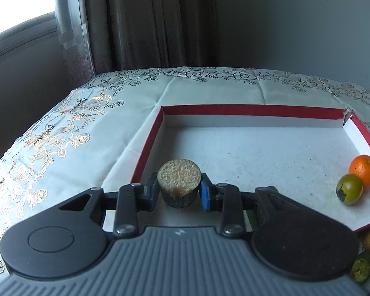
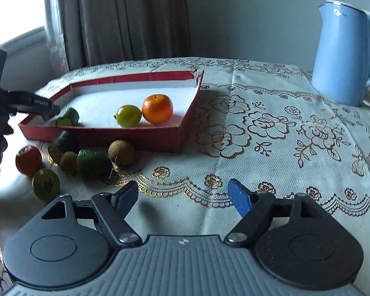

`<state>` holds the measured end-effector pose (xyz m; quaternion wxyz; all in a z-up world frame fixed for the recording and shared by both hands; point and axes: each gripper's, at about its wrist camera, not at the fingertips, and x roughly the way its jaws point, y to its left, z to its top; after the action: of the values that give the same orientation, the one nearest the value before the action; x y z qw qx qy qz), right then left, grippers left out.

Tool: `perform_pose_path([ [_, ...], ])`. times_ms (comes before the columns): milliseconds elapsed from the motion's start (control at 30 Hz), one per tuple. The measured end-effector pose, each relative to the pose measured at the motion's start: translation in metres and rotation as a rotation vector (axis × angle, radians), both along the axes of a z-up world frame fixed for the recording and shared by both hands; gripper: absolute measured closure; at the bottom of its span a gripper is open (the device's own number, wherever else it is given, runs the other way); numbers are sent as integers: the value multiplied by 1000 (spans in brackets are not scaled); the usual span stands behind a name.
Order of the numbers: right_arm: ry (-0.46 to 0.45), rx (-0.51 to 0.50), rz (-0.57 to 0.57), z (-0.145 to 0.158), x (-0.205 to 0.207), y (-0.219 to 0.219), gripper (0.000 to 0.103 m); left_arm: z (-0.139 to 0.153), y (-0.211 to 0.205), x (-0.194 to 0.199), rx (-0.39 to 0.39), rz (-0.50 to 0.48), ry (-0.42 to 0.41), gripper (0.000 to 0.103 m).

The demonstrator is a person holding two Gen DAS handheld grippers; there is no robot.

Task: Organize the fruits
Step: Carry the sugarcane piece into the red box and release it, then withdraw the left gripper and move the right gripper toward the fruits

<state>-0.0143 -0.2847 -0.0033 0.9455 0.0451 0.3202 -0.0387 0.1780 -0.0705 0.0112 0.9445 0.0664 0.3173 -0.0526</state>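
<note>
My left gripper point(image 1: 178, 192) is shut on a cut green fruit piece point(image 1: 179, 180) with a pale rough cut face, held just above the near left corner of the red-rimmed white tray point(image 1: 259, 109). In the right wrist view the same gripper point(image 2: 49, 113) holds that piece point(image 2: 67, 117) over the tray point(image 2: 135, 135). An orange point(image 1: 362, 170) point(image 2: 157, 108) and a green tomato-like fruit point(image 1: 349, 188) point(image 2: 128, 116) lie in the tray. My right gripper point(image 2: 185, 197) is open and empty above the tablecloth.
Several loose fruits lie in front of the tray: a red one point(image 2: 28, 160), a green one point(image 2: 45, 183), a cut green piece point(image 2: 92, 164), two brown ones point(image 2: 121, 152) and a dark one point(image 2: 63, 144). A blue kettle point(image 2: 342, 54) stands at the back right.
</note>
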Motion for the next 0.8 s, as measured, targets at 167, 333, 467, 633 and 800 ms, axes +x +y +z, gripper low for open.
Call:
perform_pose_path([
  [167,7,-18,5,-1,1,1,22,-4,-1,2,10,5,13,72],
  [333,6,-14,5,-1,1,1,22,-4,-2,1,30,13,5,56],
  [467,4,-8,7,-1,1,0,22,-2,0,-3,21,19,7,50],
  [633,0,4,7,0,1,-1,21,8,8,-29,-16,-1,-10,36],
  [800,-4,16,6,0,0,-3,21,17,18,-76,22,39,-75,0],
])
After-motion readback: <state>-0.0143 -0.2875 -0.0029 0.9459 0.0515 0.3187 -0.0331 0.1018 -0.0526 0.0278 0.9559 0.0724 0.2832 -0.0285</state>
